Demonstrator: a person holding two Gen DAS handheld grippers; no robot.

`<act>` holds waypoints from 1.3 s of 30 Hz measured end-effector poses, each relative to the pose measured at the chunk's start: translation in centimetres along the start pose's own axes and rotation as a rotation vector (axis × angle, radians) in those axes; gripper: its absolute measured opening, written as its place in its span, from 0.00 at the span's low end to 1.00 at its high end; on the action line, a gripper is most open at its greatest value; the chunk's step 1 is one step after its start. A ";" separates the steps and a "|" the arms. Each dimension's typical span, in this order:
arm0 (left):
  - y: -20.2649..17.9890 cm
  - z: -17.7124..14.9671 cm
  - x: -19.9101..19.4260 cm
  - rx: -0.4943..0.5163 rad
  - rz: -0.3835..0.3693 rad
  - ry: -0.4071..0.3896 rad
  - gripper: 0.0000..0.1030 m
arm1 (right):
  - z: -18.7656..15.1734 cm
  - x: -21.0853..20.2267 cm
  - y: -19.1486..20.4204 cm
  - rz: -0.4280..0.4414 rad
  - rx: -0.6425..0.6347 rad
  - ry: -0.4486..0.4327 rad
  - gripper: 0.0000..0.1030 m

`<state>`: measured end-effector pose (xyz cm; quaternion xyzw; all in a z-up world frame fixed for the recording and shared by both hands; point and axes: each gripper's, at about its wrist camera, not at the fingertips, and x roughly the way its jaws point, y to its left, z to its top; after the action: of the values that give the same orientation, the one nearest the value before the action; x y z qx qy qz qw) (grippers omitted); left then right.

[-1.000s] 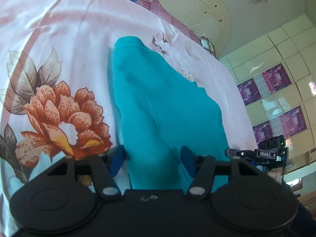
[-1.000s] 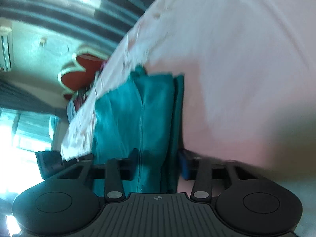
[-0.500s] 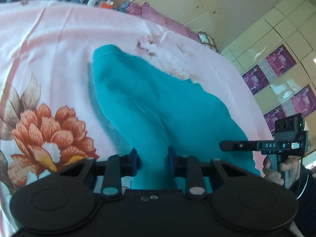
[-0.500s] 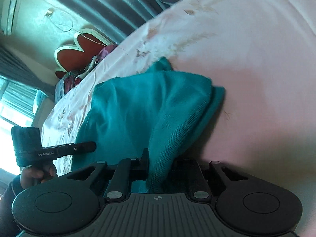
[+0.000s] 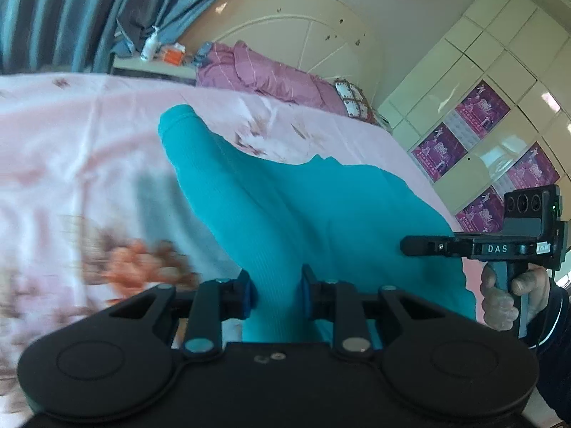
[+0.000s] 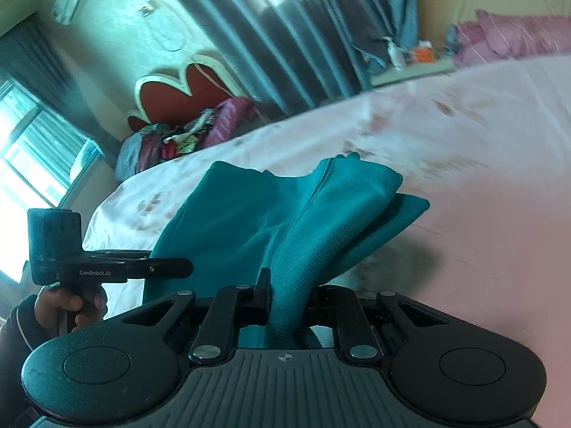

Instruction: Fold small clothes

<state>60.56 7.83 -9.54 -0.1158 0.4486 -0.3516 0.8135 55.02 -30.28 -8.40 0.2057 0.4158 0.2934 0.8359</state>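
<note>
A teal knit garment (image 5: 285,207) lies on the pink floral bedsheet (image 5: 89,149), its near edge lifted off the bed. In the left wrist view my left gripper (image 5: 276,285) is shut on a bunched fold of that edge, blue pads pressing both sides. The right gripper (image 5: 405,244), held by a hand (image 5: 499,303), shows at the garment's right side. In the right wrist view my right gripper (image 6: 285,289) is shut on another raised fold of the garment (image 6: 249,214), which drapes down to the sheet. The left gripper (image 6: 187,267) appears at the left there.
A purple quilt (image 5: 271,75) and a cream headboard (image 5: 296,28) lie at the bed's far end, with a bottle (image 5: 150,44) on a side shelf. Wardrobe doors (image 5: 499,71) stand at the right. A pile of clothes (image 6: 185,135) and striped curtains (image 6: 285,35) lie beyond the bed.
Both grippers went from open around the garment's edge to shut on it, then rose, lifting the near edge off the sheet. Both views rolled towards level.
</note>
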 end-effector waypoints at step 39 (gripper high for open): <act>18.7 -4.8 -11.9 0.033 0.230 -0.005 0.38 | -4.8 24.1 14.4 -0.217 -0.033 0.056 0.14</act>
<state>61.24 30.06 -13.93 -0.0511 0.4508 -0.2631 0.8514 58.16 -3.14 -16.49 0.1372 0.4539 0.2136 0.8541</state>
